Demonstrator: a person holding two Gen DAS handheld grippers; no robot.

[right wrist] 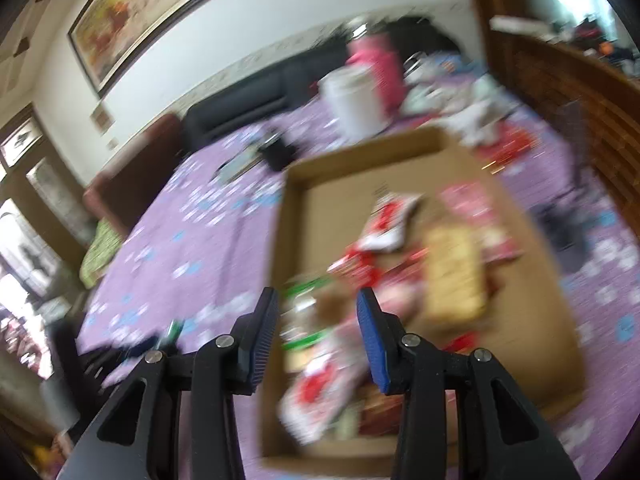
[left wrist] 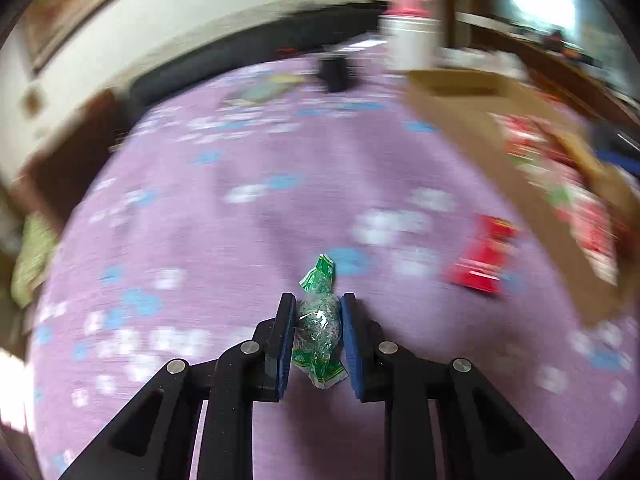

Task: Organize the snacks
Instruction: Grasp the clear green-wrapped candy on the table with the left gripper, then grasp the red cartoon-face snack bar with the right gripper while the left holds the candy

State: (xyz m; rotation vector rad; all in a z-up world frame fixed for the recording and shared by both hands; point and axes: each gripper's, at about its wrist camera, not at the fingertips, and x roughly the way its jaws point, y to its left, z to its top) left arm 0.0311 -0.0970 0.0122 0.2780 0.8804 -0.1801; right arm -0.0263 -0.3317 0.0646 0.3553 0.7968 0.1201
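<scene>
My left gripper (left wrist: 319, 305) is shut on a green and clear wrapped candy (left wrist: 320, 320) and holds it above the purple flowered tablecloth (left wrist: 240, 216). A red snack packet (left wrist: 482, 256) lies on the cloth to the right, beside the cardboard box (left wrist: 472, 128). In the right wrist view my right gripper (right wrist: 318, 304) is open and empty, hovering over the cardboard box (right wrist: 296, 216), which holds several red, white and tan snack packets (right wrist: 384, 228). Both views are blurred.
A white container with a pink bottle behind it (right wrist: 356, 100) stands past the box. A small dark object (left wrist: 336, 72) sits at the far side of the table. More clutter (right wrist: 472, 112) lies at the back right. A dark sofa (right wrist: 248, 96) lines the wall.
</scene>
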